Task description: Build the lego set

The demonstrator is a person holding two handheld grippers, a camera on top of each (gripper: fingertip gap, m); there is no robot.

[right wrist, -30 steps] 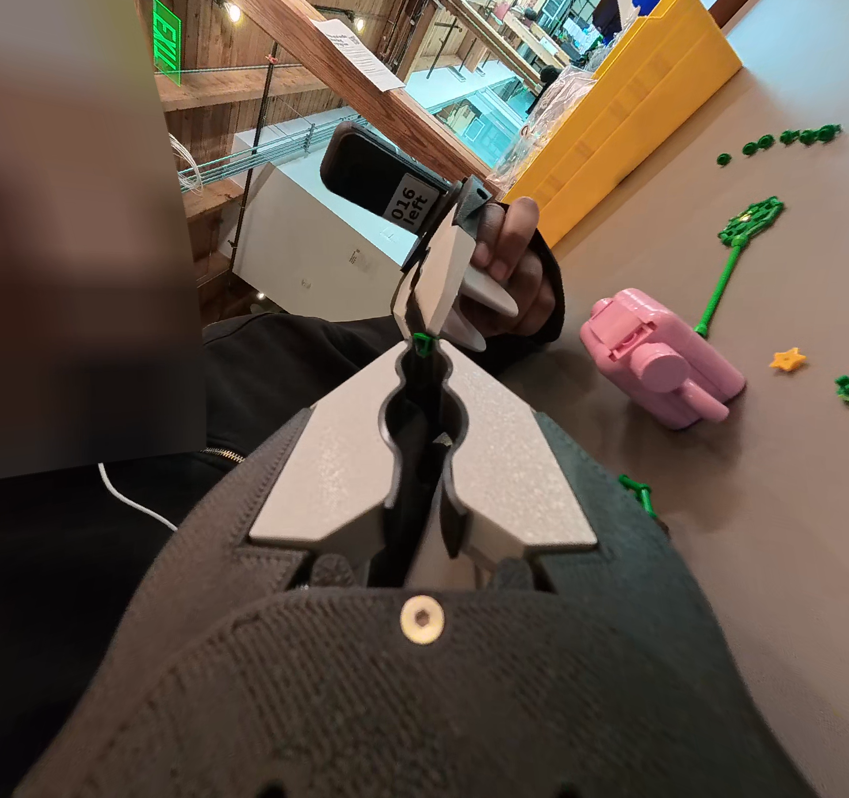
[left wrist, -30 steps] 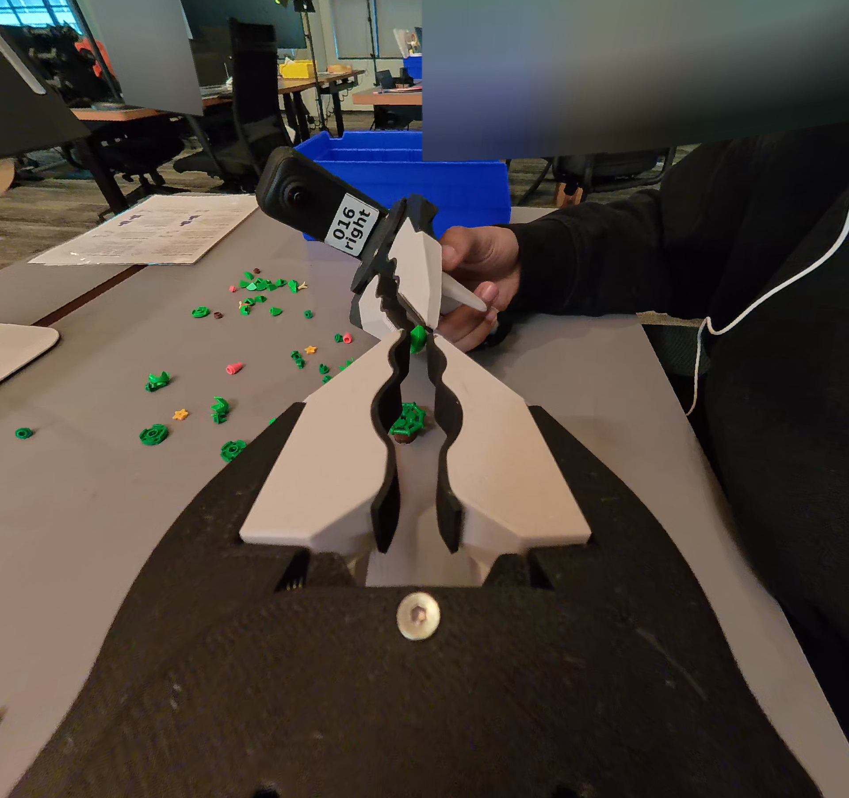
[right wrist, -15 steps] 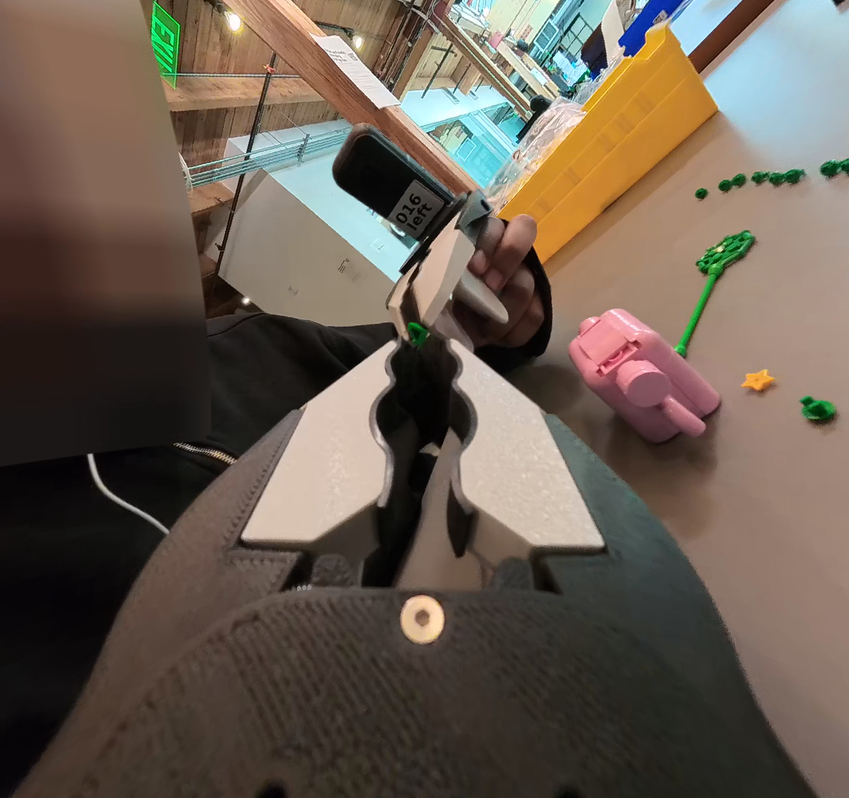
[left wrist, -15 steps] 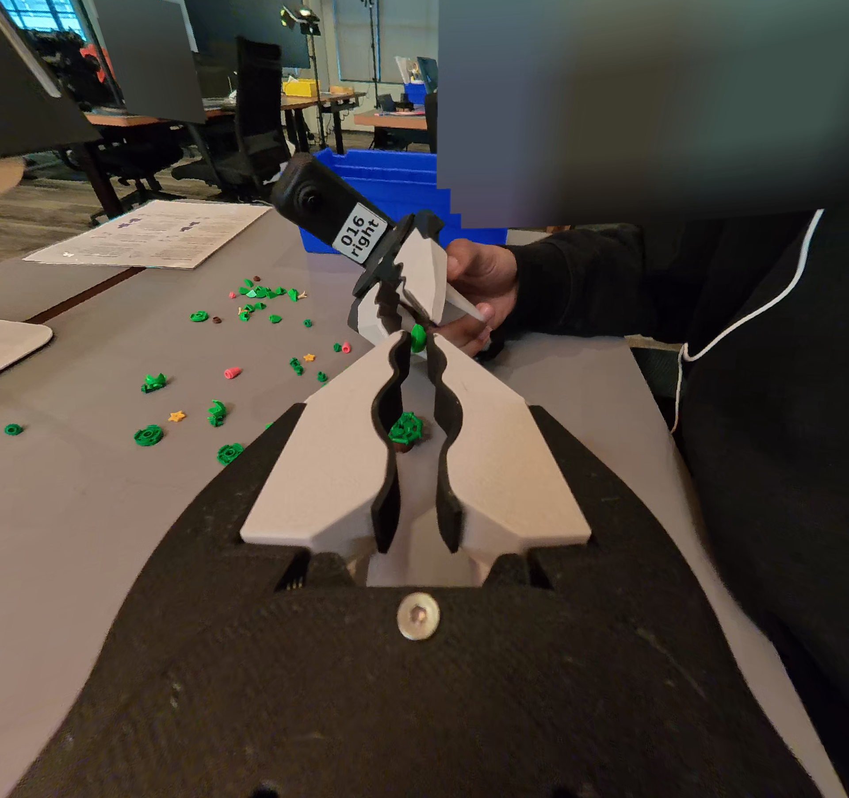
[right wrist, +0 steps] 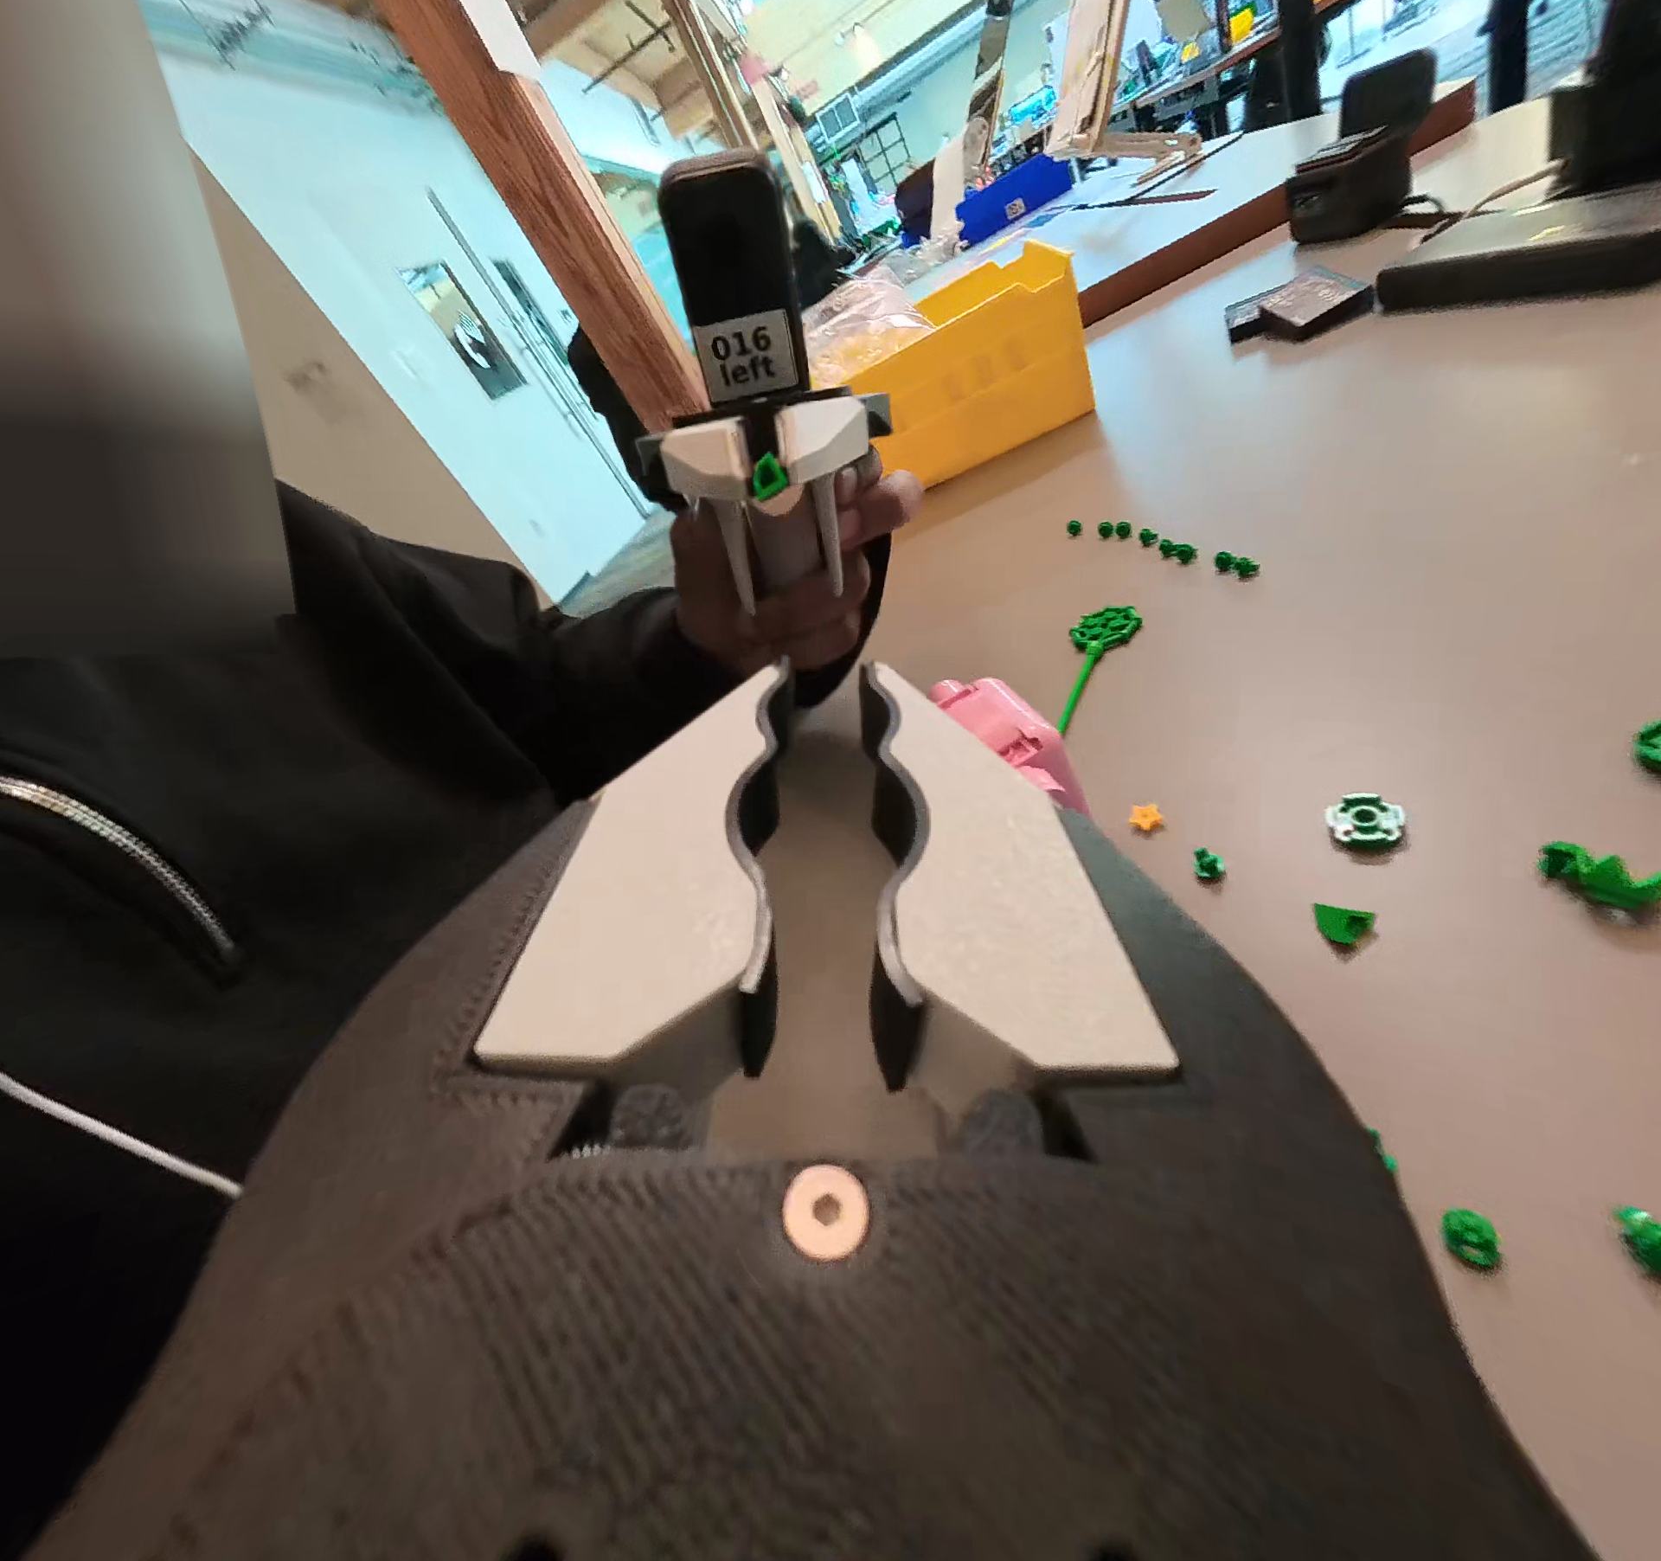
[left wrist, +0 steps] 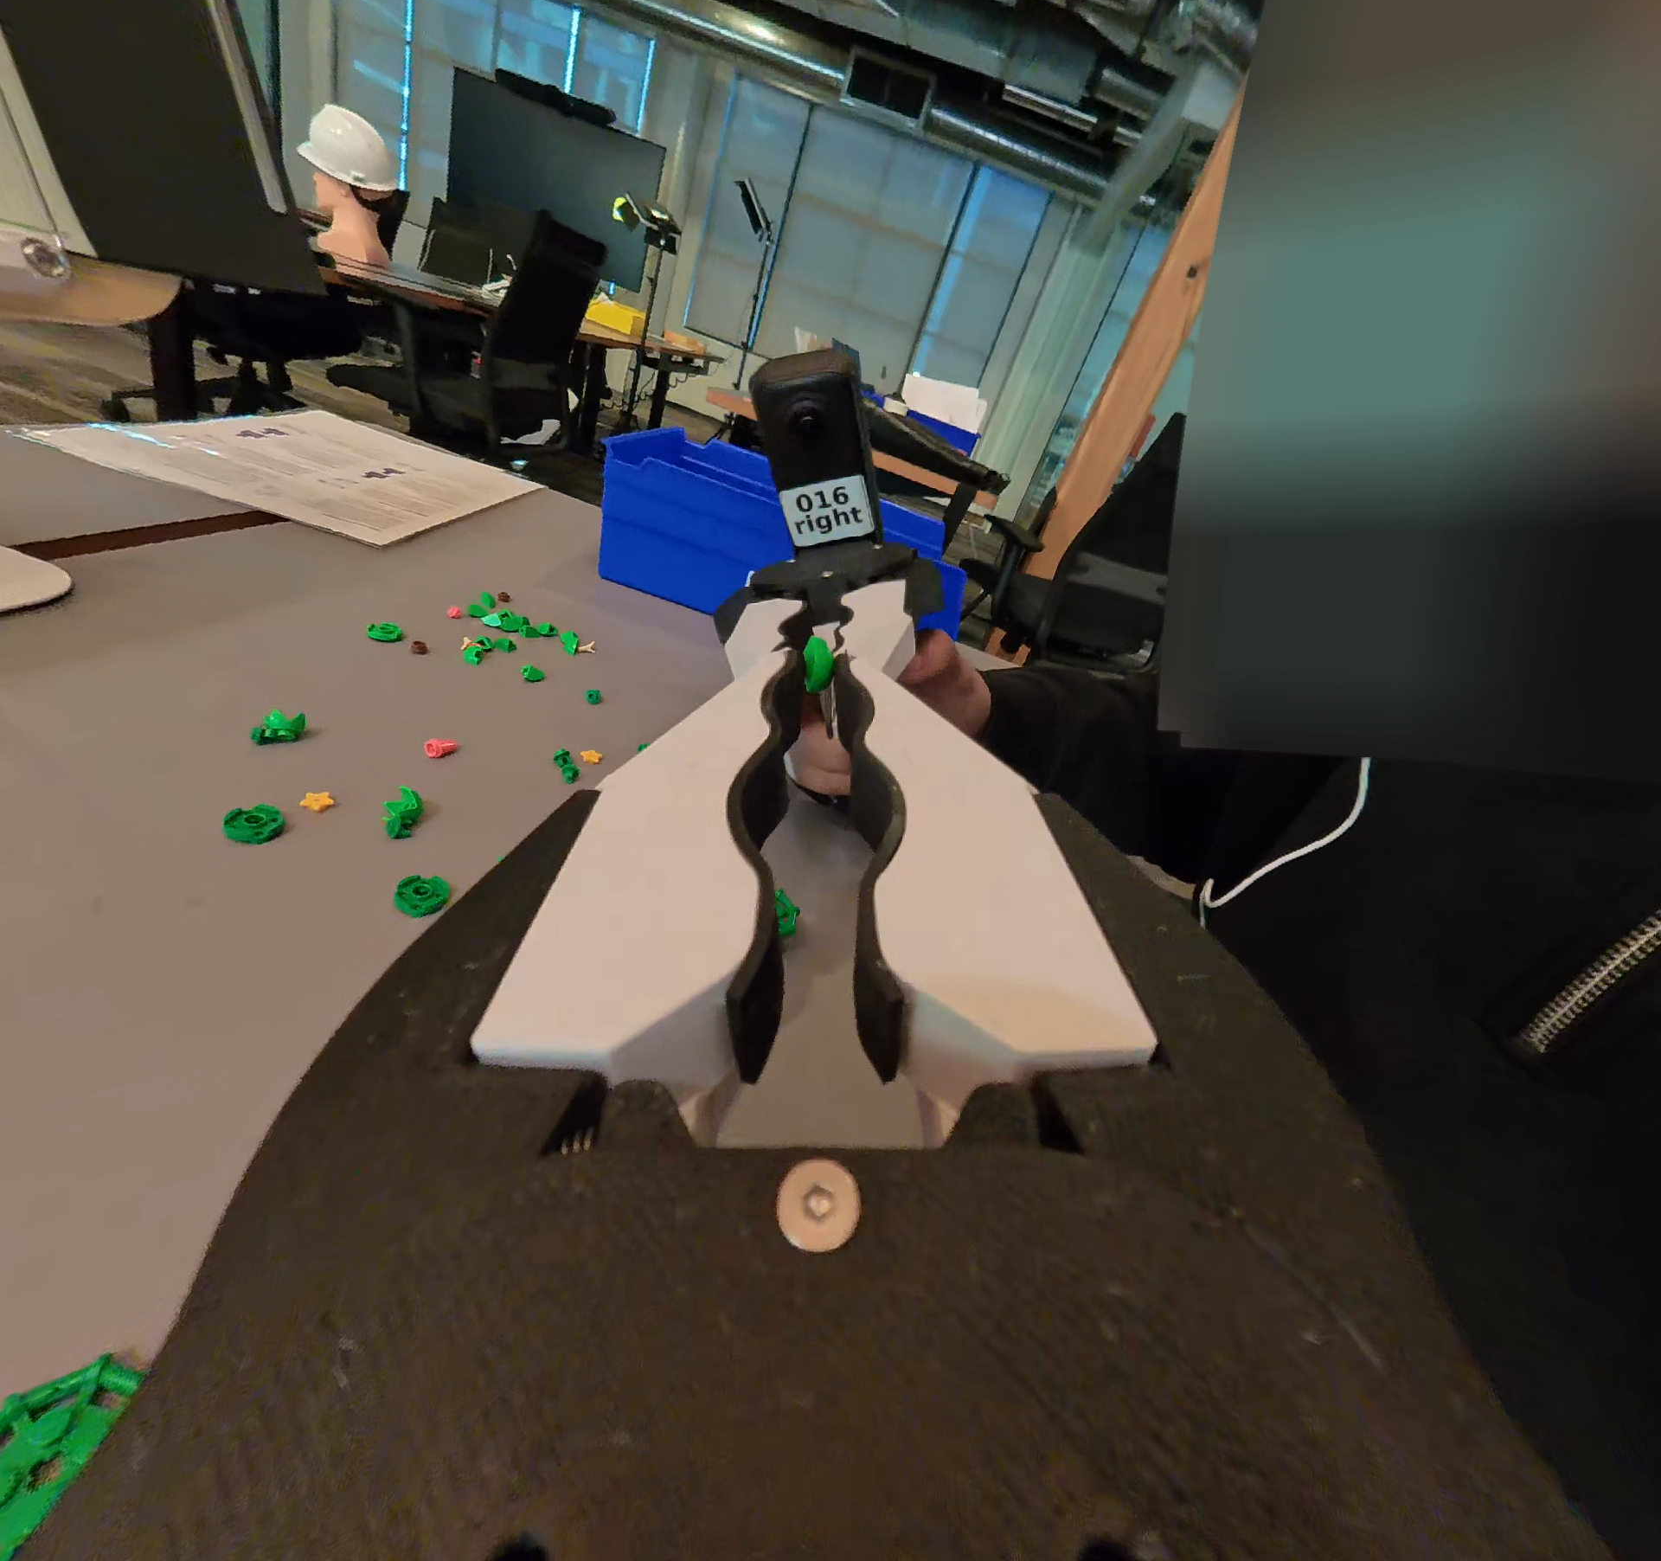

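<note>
Both grippers raised, left gripper (left wrist: 820, 680) pinching green piece (left wrist: 818, 664).

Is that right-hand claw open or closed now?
Open. The right gripper shows a clear gap between its fingers, holding nothing; the green piece sits with the left gripper.

Left gripper (left wrist: 820, 671) raised, tips pinched together; right gripper (right wrist: 825, 680) facing it, jaws parted, each gripped by a hand.
</note>
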